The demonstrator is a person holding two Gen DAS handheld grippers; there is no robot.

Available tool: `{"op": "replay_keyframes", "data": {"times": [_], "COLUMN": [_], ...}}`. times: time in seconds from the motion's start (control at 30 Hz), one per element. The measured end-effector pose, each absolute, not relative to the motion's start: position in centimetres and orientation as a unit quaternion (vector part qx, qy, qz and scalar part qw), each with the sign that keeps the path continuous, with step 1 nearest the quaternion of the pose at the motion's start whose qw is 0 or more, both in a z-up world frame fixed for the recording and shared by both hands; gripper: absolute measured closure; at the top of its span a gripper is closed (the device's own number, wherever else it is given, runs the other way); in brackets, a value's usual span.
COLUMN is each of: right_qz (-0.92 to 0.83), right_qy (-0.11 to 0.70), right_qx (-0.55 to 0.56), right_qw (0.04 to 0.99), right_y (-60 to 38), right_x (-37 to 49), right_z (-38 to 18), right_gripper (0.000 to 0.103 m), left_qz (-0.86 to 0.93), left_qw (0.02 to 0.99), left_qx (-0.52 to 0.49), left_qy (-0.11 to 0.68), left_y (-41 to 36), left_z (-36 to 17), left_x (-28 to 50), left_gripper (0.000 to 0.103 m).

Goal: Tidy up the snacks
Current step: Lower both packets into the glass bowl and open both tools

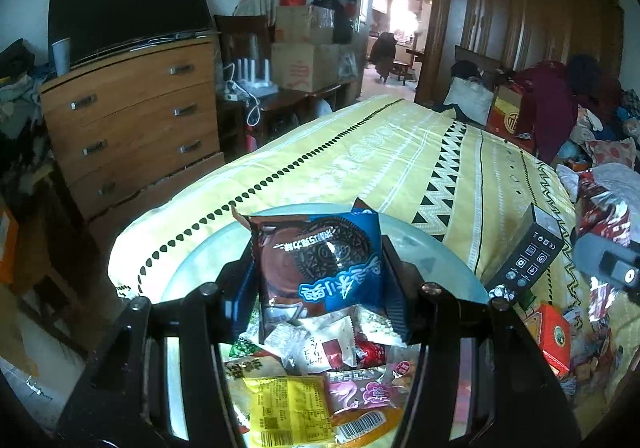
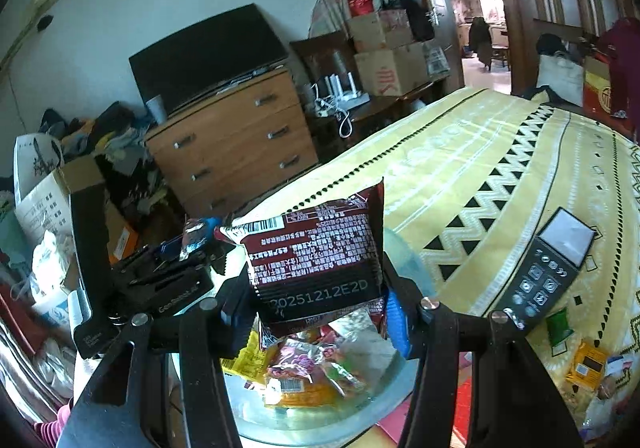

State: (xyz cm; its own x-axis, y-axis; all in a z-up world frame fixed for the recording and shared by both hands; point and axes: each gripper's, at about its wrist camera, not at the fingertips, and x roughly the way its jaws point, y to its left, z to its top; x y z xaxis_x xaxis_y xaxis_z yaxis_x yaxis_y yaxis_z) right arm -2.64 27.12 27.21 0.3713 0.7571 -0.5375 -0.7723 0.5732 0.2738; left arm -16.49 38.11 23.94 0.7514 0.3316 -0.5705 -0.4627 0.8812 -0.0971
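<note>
My left gripper (image 1: 320, 280) is shut on a blue and brown cookie packet (image 1: 320, 260), held upright over a clear glass bowl (image 1: 440, 252) on the bed. The bowl holds several snack packets, among them a yellow one (image 1: 288, 412) and a pink one (image 1: 364, 392). My right gripper (image 2: 316, 296) is shut on a dark red snack packet (image 2: 316, 252), its printed back facing the camera, above the same bowl (image 2: 404, 256). The left gripper's body (image 2: 160, 284) shows at the left of the right wrist view.
A black box (image 1: 528, 260) lies on the yellow patterned bedspread (image 1: 400, 167) right of the bowl; it also shows in the right wrist view (image 2: 548, 280). More loose snacks (image 1: 556, 336) lie to the right. A wooden dresser (image 1: 132, 115) stands left of the bed.
</note>
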Motion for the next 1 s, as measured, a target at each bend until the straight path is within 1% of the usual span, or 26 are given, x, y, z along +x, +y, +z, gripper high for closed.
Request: {"op": "replay_keyframes", "data": {"times": [1.0], "right_qz": [0.461], "right_qy": [0.328], "right_qx": [-0.015], "right_qw": [0.824], "right_y": [28.29], "right_x": [-2.38], "right_z": [26.4], "right_gripper": [0.045], "left_qz": [0.212], "left_qw": [0.927], "left_qx": [-0.118], "left_qy": [0.285], "left_y": [38.58], "left_z": [23.4], "left_x": [-16.13], "left_gripper": [0.048]}}
